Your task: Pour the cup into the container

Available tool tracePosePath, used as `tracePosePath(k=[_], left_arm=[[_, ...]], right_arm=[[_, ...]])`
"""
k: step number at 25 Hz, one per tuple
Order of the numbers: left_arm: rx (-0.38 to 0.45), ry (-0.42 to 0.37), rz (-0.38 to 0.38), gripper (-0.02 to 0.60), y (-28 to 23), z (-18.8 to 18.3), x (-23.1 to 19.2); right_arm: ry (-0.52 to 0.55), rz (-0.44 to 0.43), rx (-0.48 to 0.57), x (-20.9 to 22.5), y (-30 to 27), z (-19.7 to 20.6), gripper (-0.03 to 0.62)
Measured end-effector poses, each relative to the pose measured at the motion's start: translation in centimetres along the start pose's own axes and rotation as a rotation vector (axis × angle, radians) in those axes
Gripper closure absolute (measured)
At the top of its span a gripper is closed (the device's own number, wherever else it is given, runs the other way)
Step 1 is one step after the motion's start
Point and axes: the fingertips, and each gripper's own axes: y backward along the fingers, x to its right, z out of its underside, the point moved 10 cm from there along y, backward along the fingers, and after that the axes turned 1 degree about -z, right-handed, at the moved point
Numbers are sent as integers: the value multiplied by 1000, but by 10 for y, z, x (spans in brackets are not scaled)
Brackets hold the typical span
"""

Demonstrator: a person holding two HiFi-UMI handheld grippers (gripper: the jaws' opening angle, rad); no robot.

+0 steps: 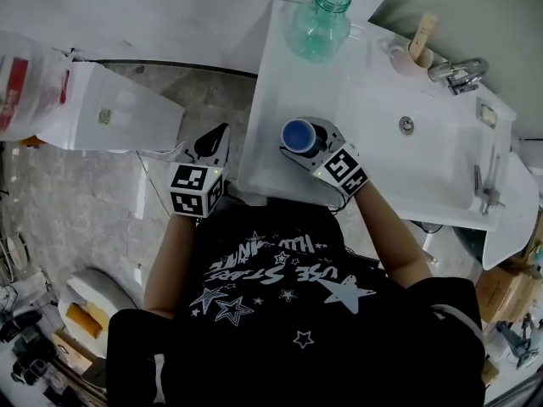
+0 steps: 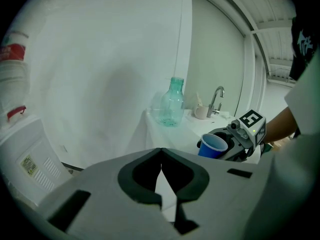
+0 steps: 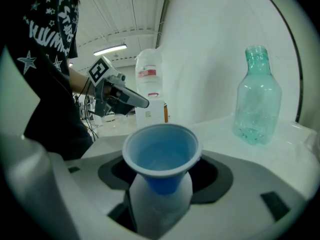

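A blue paper cup point(image 1: 299, 134) point(image 2: 214, 145) point(image 3: 161, 154) stands upright on the white counter point(image 1: 276, 83), near its front edge, with liquid in it. My right gripper point(image 1: 304, 139) point(image 3: 162, 173) has a jaw on each side of the cup, with dark gaps showing between the pads and the cup wall, so it is open. A clear green-tinted bottle point(image 1: 320, 24) point(image 3: 256, 99) point(image 2: 171, 104) stands uncapped at the back of the counter. My left gripper point(image 1: 219, 139) point(image 2: 161, 151) hangs left of the counter, over the floor, shut and empty.
A sink basin point(image 1: 424, 142) with a faucet point(image 1: 458, 73) lies right of the cup, and a mug point(image 1: 414, 56) holding a wooden stick stands beside the tap. A white water dispenser point(image 1: 110, 113) with a jug point(image 1: 25, 83) stands at the left.
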Motion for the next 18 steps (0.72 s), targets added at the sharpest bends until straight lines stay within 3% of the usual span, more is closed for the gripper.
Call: tracePosePath(k=[7,14,18], left_arm=[[21,-15,6,571,-2,-15,-1],[99,-10,-16,571,-6,-50,-1],[142,-34,22,571,-13,-74,-3]], right_arm=[[-80,65,36,13,24,-19,296],[-150,179,76,45,63,-45,299],[-188,256,96,62,83,-61,299]])
